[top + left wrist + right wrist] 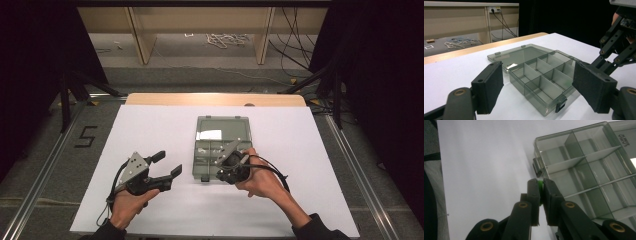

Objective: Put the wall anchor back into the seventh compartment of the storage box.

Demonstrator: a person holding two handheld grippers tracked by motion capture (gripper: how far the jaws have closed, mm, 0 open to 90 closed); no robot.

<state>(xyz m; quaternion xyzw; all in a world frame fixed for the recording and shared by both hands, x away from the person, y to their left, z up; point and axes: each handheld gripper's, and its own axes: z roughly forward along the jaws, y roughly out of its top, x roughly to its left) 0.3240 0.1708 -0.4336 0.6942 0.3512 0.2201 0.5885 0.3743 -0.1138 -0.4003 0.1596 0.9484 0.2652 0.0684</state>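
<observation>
The right gripper point(540, 192) is clamped on a small green piece point(540, 184), held over the near edge of the open compartment box point(220, 150) at the worktop's point(150, 130) middle. The left gripper point(167, 165) hovers beside the box, jaws apart.

Both tools are black, built of flat linked bars joined by brass-coloured rivets. The left tool point(167, 164) carries a grey three-cornered plate point(134, 165) dotted with small screws, and its jaws end in thick rectangular black pads point(489, 86). The right tool point(239, 151) also bears a grey plate. A black cable point(272, 170) loops from it. The person wears dark sleeves point(316, 229).
</observation>
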